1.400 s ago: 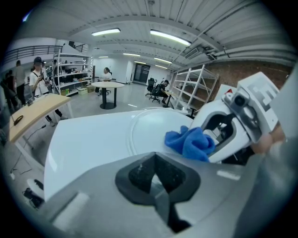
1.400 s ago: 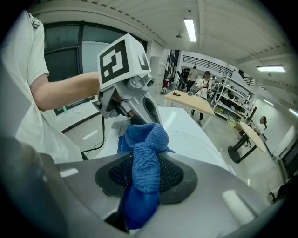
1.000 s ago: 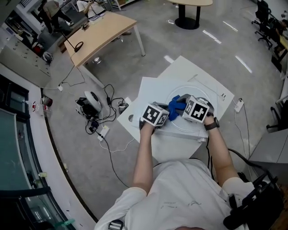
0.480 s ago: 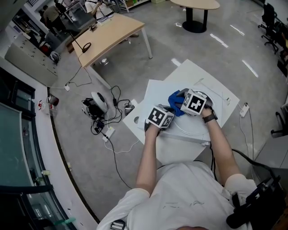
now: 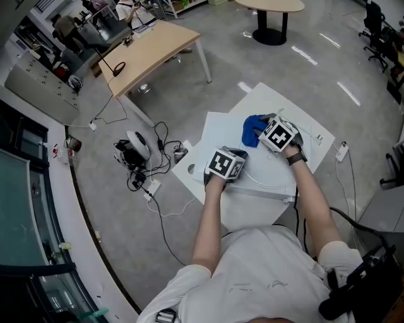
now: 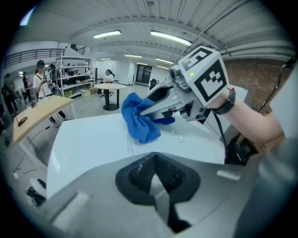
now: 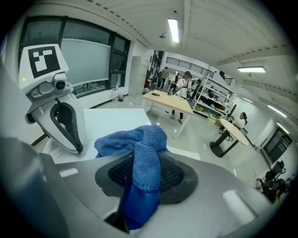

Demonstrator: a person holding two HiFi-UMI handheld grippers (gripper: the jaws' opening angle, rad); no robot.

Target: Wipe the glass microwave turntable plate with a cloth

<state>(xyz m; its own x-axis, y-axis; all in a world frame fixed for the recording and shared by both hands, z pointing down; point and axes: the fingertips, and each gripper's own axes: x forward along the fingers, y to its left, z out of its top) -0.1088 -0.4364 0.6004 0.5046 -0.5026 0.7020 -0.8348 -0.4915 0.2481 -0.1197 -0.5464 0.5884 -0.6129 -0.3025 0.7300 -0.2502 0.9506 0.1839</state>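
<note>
The clear glass turntable plate (image 5: 270, 169) lies on a white table (image 5: 221, 129). A blue cloth (image 5: 253, 130) rests on the plate's far left part, bunched in my right gripper (image 5: 264, 128), whose jaws are shut on it. In the right gripper view the cloth (image 7: 145, 148) spills out over the pads. My left gripper (image 5: 238, 156) sits at the plate's near left rim with its jaws closed on the glass edge. In the left gripper view the plate (image 6: 182, 137) runs forward to the cloth (image 6: 139, 124) and the right gripper (image 6: 142, 111).
A wooden desk (image 5: 148, 50) stands to the far left. Cables and small devices (image 5: 136, 154) lie on the floor left of the white table. A power strip (image 5: 341, 151) lies at its right. A round table (image 5: 270, 9) is further off, and people stand in the background.
My right gripper has carried the blue cloth away from me and to the right across the plate, towards its far side. The left gripper has stayed at the near rim.
</note>
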